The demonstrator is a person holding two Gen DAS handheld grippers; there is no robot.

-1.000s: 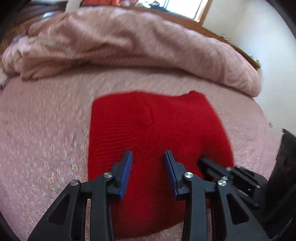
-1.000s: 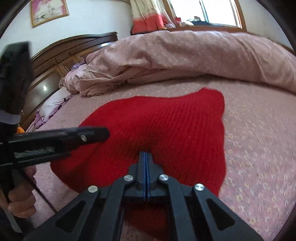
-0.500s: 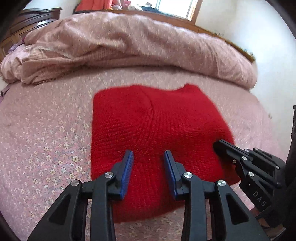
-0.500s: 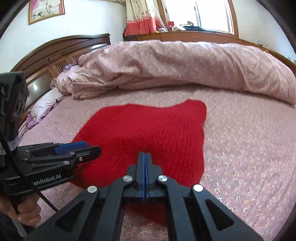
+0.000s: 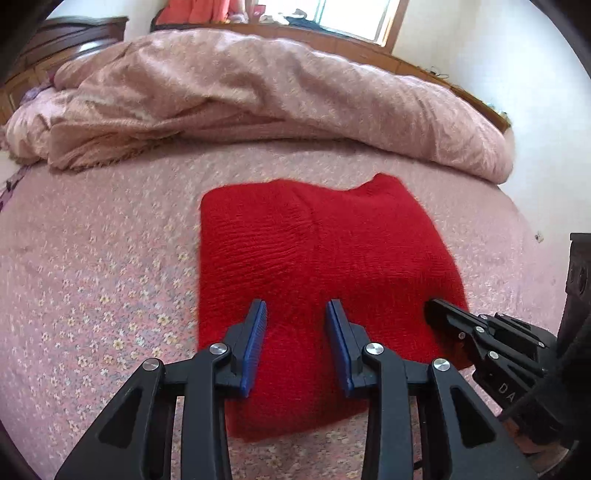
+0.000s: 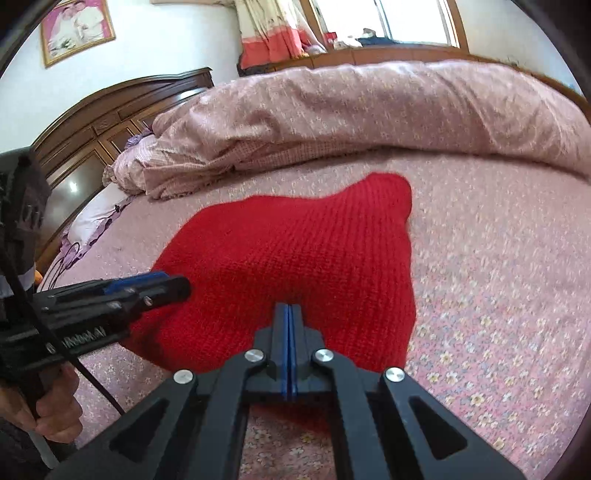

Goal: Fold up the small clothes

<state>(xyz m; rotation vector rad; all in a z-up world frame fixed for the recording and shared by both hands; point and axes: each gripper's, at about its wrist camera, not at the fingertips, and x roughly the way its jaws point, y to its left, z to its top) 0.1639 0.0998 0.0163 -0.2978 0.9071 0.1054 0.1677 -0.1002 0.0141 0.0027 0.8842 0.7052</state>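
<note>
A red knitted garment (image 5: pixel 317 258) lies folded into a rough rectangle on the pink flowered bedspread (image 5: pixel 92 277); it also shows in the right wrist view (image 6: pixel 295 258). My left gripper (image 5: pixel 295 314) is open and empty, its blue pads hovering over the garment's near edge. My right gripper (image 6: pixel 289 310) is shut, its tips over the garment's near edge; whether it pinches any fabric I cannot tell. The right gripper shows at the garment's right corner in the left wrist view (image 5: pixel 443 314). The left gripper shows at the left of the right wrist view (image 6: pixel 162 284).
A bunched pink duvet (image 5: pixel 258 103) lies across the far side of the bed. A dark wooden headboard (image 6: pixel 110 122) and a white pillow (image 6: pixel 96 218) are at the left. A window (image 6: pixel 388 22) and a curtain are behind. The bed's right edge meets a white wall (image 5: pixel 535 166).
Both grippers have drawn back and up from the garment over the last second. The garment now lies flatter and shows whole. The left stays open and the right stays shut.
</note>
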